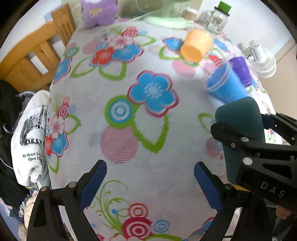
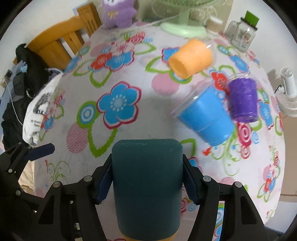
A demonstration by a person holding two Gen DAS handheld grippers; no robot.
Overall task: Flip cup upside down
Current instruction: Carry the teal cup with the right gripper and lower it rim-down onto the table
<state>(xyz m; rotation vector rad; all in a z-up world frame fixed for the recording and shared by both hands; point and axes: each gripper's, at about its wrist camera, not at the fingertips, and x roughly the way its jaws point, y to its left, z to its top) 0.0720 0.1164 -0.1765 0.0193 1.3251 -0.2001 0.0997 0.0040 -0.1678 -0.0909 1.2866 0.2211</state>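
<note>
My right gripper (image 2: pixel 147 183) is shut on a dark teal cup (image 2: pixel 146 185), its blue pads pressing both sides, held above the flowered table. In the left wrist view the same teal cup (image 1: pixel 239 129) and right gripper (image 1: pixel 259 152) sit at the right. My left gripper (image 1: pixel 150 183) is open and empty over the tablecloth. An orange cup (image 2: pixel 191 57) lies on its side at the back. A blue cup (image 2: pixel 206 116) lies tilted beside a purple cup (image 2: pixel 243 100).
A flowered tablecloth (image 1: pixel 120 111) covers the table. At the back stand a green fan base (image 2: pixel 183 27), a glass jar with green lid (image 2: pixel 243 33) and a purple plush toy (image 2: pixel 118 13). A white fan (image 2: pixel 287 92) is at right; a wooden chair (image 1: pixel 37 55) with clothes at left.
</note>
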